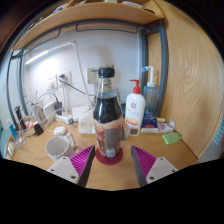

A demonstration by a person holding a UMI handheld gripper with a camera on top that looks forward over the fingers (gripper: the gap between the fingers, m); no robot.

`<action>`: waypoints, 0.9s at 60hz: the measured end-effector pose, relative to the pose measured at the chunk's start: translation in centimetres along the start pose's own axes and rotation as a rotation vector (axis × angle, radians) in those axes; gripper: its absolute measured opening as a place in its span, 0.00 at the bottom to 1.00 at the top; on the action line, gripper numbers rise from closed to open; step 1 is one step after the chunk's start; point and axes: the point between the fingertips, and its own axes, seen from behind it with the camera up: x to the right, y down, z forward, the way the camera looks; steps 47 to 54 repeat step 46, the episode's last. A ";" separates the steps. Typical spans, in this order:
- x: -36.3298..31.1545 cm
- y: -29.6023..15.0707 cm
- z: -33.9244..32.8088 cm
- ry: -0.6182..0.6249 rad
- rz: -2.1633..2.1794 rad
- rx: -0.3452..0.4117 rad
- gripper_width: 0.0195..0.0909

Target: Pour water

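A dark bottle point(107, 112) with a black cap and a pale label stands upright on a round red coaster point(109, 156) on the wooden desk point(112, 175). It is just ahead of my fingers and centred between them. My gripper point(112, 163) is open: the two magenta pads point(82, 158) spread wide, with clear gaps to the bottle on both sides. Nothing is held. A white cup point(59, 146) stands on the desk left of the bottle.
A white pump bottle with a red top point(135, 108) stands just right of the dark bottle. Small coloured items point(170, 137) lie at the right. Cables and a wall socket point(62, 79) crowd the back left. A wooden shelf point(100, 14) runs overhead.
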 end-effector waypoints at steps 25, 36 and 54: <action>-0.9 -4.8 -9.5 -0.112 -0.016 -0.083 0.71; -2.7 -8.0 -11.3 -0.181 0.022 -0.062 0.71; -3.1 -9.2 -12.3 -0.212 -0.005 -0.048 0.71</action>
